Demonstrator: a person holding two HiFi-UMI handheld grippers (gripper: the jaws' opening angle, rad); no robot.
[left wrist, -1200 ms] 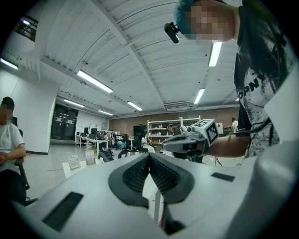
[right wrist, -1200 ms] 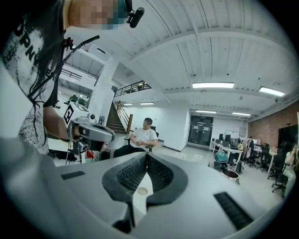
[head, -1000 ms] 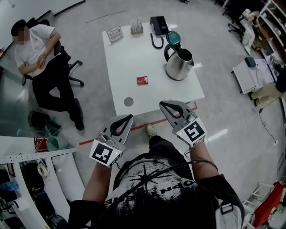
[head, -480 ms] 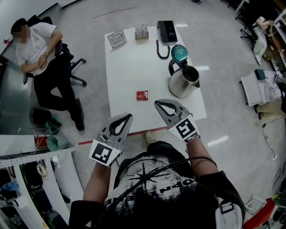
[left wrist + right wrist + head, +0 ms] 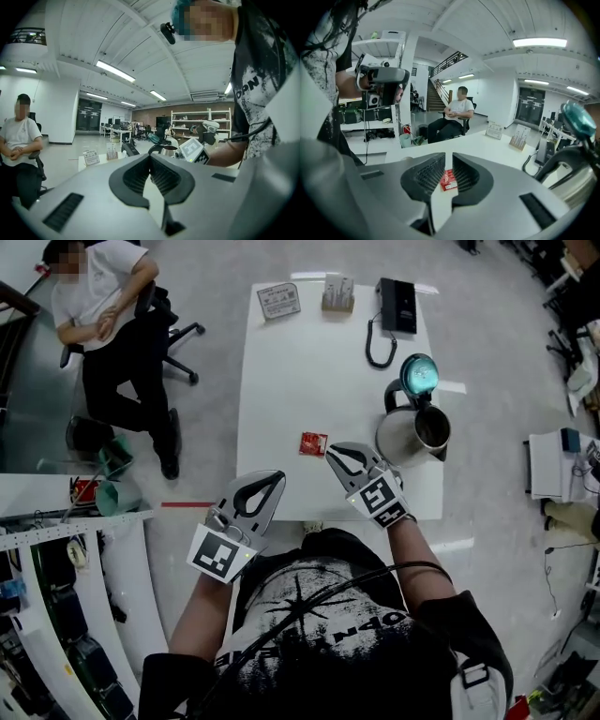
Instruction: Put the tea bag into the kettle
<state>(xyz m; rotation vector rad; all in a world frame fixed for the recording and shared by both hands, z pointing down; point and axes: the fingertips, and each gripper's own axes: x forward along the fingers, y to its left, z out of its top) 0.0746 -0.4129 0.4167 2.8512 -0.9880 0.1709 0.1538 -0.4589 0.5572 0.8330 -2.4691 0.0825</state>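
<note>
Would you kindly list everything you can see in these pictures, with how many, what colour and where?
table: one, white, centre
tea bag: one, red, on the table just beyond the right gripper
kettle: one, steel, teal lid open, table's right edge
telephone: one, black, table's far right corner
sign card: one, white, table's far left
leaflet stand: one, pale, far edge beside the card
seated person: one, white top, on a chair left of the table
bin: one, green, floor at left
left gripper: one, grey, jaws together, empty, at the table's near edge
right gripper: one, grey, jaws nearly together, empty, aimed at the tea bag
</note>
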